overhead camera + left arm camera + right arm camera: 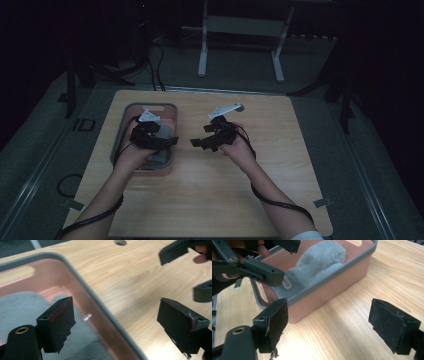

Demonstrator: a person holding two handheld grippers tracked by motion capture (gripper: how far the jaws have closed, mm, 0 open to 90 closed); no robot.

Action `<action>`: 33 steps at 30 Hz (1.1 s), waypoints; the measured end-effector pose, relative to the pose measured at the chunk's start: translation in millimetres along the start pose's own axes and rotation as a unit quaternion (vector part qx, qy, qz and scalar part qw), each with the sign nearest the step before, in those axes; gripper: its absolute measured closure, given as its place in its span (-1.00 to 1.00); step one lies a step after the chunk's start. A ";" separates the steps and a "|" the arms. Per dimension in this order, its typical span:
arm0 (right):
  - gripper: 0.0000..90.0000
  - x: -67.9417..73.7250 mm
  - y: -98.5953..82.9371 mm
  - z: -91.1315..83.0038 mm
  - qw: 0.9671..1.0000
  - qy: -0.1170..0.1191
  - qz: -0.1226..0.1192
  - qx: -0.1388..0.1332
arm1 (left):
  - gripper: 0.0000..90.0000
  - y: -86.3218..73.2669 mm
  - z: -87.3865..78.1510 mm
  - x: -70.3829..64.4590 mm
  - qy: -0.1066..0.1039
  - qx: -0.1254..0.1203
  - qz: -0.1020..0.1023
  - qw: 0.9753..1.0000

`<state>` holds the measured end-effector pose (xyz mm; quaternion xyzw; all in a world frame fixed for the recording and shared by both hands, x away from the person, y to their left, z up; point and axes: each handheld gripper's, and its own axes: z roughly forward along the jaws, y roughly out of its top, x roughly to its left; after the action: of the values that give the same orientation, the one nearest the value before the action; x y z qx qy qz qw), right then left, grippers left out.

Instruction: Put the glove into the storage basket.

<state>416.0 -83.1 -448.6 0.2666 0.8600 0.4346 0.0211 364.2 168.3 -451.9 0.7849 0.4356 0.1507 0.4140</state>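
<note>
Here, the grey sock (319, 262) is kept lying inside the pink bin (332, 293) on the table (225, 200), and the left claw (116, 323) is held spread above it, probably for picking, while the right claw (328, 325) is kept spread beside the bin.

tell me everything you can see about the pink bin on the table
The pink bin is a rectangular tub, plastic by its look, with translucent salmon walls and a grey rim. It stands upright on the left part of the wooden table. A grey fuzzy cloth lies inside. The left gripper hangs open over its right edge; the right gripper is open beside it, apart.
</note>
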 end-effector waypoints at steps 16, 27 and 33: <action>-0.64 -13.2 -52.4 -26.4 1.000 -0.018 -0.015 0.015 | -0.67 -8.0 15.8 -36.6 -0.045 -0.011 0.024 0.999; -0.64 -19.7 -90.5 -32.7 0.999 -0.014 -0.033 0.024 | -0.67 -19.3 22.7 -73.9 -0.083 -0.021 0.066 0.994; -0.64 -23.1 -106.0 -35.9 0.999 -0.011 -0.029 0.027 | -0.67 -31.1 29.8 -91.2 -0.111 -0.016 0.080 0.990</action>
<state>379.6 -171.5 -511.3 0.2472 0.8786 0.4071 0.0356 312.1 87.8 -483.1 0.8225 0.3204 0.1017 0.4588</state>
